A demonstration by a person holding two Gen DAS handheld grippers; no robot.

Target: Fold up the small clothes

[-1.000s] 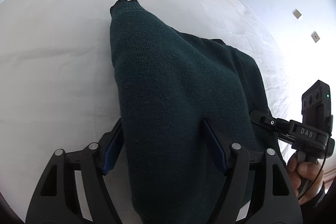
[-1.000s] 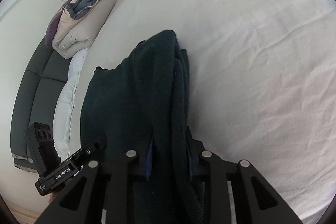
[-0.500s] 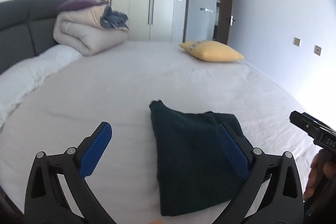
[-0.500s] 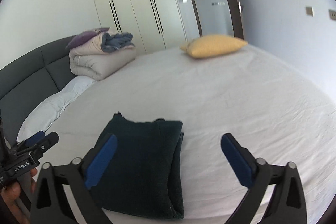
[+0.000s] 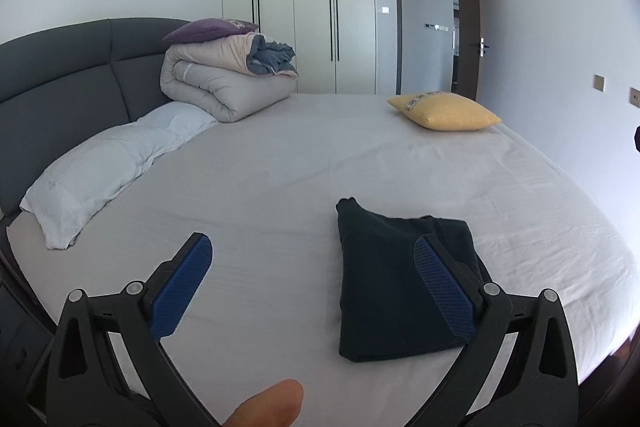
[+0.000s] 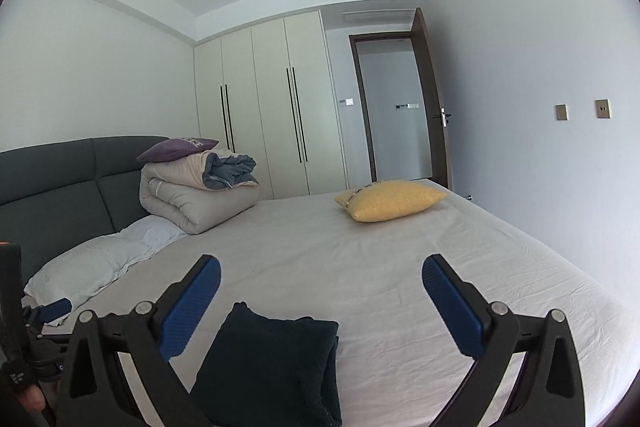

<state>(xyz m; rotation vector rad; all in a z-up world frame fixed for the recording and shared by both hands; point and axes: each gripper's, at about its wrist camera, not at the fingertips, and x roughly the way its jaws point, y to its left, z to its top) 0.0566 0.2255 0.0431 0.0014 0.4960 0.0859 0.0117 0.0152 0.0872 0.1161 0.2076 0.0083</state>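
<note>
A dark green knit sweater [image 5: 400,279] lies folded in a compact rectangle on the white bed sheet [image 5: 280,179]. My left gripper [image 5: 311,245] hovers above and short of it, wide open, with nothing between its blue pads [image 5: 182,287]; its right finger overlaps the sweater's right side in the picture. The right wrist view shows the same sweater [image 6: 272,359] low down, under my right gripper [image 6: 320,263], which is also wide open and empty. A person's fingertip [image 5: 268,403] shows at the bottom edge.
A yellow pillow [image 5: 444,111] lies at the far right of the bed. A rolled duvet [image 5: 224,83] with a purple cushion sits by the grey headboard [image 5: 60,87], and a white pillow [image 5: 108,167] lies on the left. Wardrobe doors [image 6: 272,115] and an open door [image 6: 396,111] stand behind.
Both grippers let go of the sweater and opened wide. They rose, pulled back and tilted up toward level, so the room came into view. The sweater now rests folded on the bed.
</note>
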